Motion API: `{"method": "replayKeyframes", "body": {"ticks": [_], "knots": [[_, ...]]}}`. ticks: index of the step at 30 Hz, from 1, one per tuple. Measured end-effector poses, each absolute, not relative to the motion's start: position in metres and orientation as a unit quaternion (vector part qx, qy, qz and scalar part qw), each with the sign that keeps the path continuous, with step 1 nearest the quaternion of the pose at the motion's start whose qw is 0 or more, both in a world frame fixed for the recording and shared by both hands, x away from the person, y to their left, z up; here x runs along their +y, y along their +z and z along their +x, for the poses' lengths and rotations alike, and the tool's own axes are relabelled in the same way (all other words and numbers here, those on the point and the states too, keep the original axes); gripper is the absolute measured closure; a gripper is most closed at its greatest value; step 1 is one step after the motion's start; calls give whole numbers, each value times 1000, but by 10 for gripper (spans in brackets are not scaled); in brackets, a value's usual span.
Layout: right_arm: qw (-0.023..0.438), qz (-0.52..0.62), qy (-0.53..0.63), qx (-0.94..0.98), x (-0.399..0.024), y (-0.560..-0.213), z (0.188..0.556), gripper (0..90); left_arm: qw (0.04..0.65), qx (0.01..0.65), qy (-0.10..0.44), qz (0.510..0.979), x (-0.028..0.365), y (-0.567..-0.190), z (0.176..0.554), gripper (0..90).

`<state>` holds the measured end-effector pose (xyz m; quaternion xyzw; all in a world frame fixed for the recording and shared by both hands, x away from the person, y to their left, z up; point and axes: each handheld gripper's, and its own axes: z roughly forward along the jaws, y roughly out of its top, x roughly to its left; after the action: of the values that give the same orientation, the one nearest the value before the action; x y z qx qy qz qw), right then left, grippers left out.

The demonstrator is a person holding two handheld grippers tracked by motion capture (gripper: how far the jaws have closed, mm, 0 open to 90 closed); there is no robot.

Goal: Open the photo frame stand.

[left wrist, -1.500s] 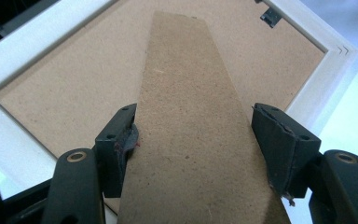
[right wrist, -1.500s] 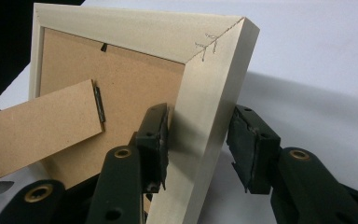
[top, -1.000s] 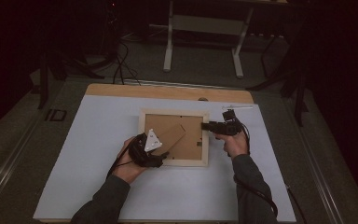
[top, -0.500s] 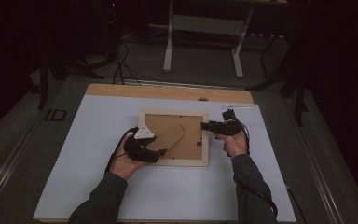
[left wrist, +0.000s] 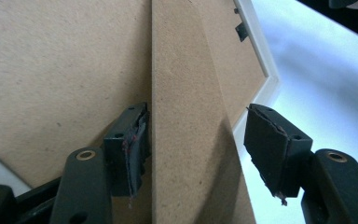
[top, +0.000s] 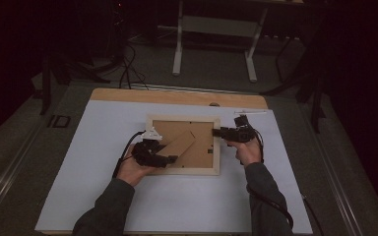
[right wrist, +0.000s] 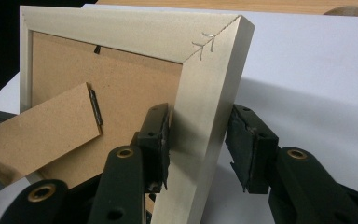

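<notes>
On the white tabletop (top: 78,162), near its centre, we saw a picture frame (top: 215,162) lying face down, its brown backing board upward. Our right claw (top: 218,132) reached in from 3 o'clock and straddled the frame's right rail (right wrist: 205,116) just below the stapled corner: the inner jaw lay against the rail's inner edge, the outer jaw stood just off its outer edge, so it was not clamped. Our left claw (top: 172,158) came from 8 o'clock and bracketed the fibreboard easel stand (left wrist: 186,140), which ran from the hinge at 1 o'clock toward 7 o'clock across the backing. Its jaws had just been closing with the stand between them; 1 pad (left wrist: 137,144) touched the stand's edge, the other stood apart.
</notes>
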<state>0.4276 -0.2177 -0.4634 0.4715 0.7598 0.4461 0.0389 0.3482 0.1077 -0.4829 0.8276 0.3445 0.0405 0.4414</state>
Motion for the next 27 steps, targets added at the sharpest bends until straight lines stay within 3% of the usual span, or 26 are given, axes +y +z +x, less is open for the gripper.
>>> {"method": "replayKeyframes", "body": {"ticks": [5,10,27], "knots": [[40,471,446,760,-218,-463,427,594,441,345,10,829,107,-484,351,469],[43,469,446,761,-217,-462,426,594,427,339,33,837,105,-483,348,525],[58,459,447,766,-216,-457,422,594,407,338,53,847,100,-480,346,536]]}}
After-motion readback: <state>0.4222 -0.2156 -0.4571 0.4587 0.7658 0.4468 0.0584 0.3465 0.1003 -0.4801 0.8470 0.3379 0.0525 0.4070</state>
